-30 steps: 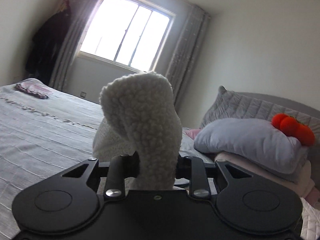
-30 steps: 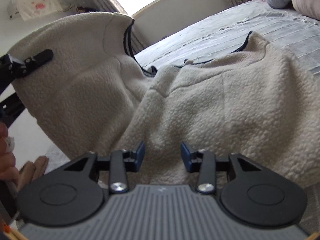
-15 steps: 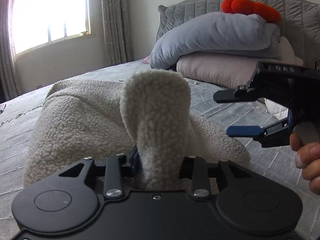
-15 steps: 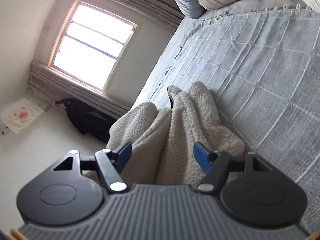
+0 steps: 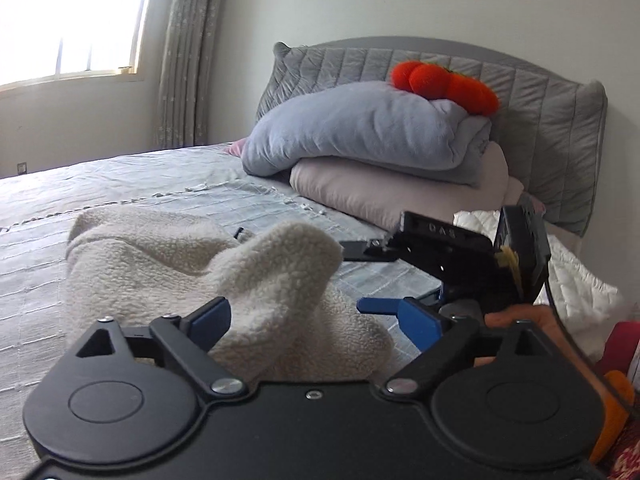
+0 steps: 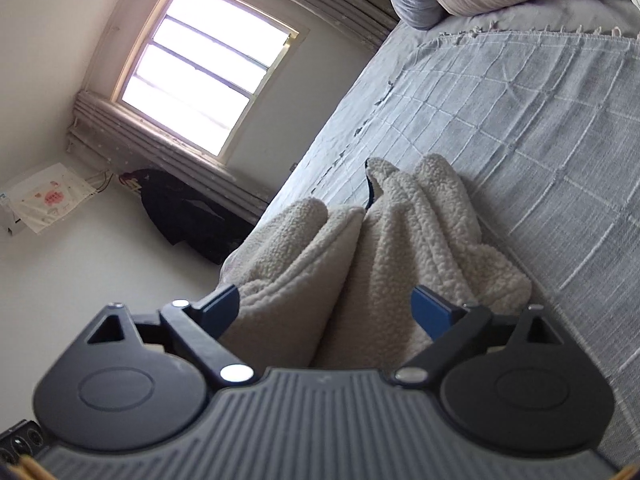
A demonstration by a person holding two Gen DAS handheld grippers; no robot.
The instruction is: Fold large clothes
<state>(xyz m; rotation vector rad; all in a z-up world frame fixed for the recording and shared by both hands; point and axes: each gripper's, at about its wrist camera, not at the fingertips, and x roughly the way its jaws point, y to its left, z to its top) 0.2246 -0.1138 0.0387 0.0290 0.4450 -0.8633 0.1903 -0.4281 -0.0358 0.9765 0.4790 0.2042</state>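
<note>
Bedroom scene, grey checked bedspread (image 6: 520, 128) as the work surface, bright window (image 6: 204, 68) beyond the foot of the garment, stacked pillows (image 5: 376, 152) against the quilted headboard (image 5: 520, 100). We take the pillows as our landmark. Our cream fleece garment (image 5: 168, 256) lies bunched on the bedspread on the near side of the pillows, toward the window, gathered into thick soft folds with a dark trim edge (image 6: 370, 188) poking out on the far side. Left gripper (image 5: 316, 316): jaws have just been opening and now stand wide; a raised flap of fleece sits between them but the pads are not pressing it, so we read it as released. Right gripper (image 6: 328, 308): same story, jaws have just been opening, now wide, with the bunched end of the fleece between them and no pinch visible. From the left wrist view the right gripper hangs just beside the fleece on its pillow side, held in a hand (image 5: 516, 320). Progress, as we judge it: one fold looks laid down and let go, but the bundle is lumpy, not flat or squared. Left to do, we think: smooth the layers, tuck the standing flap, probably another fold to make a compact stack. Risk: thick pile springs back open.
</note>
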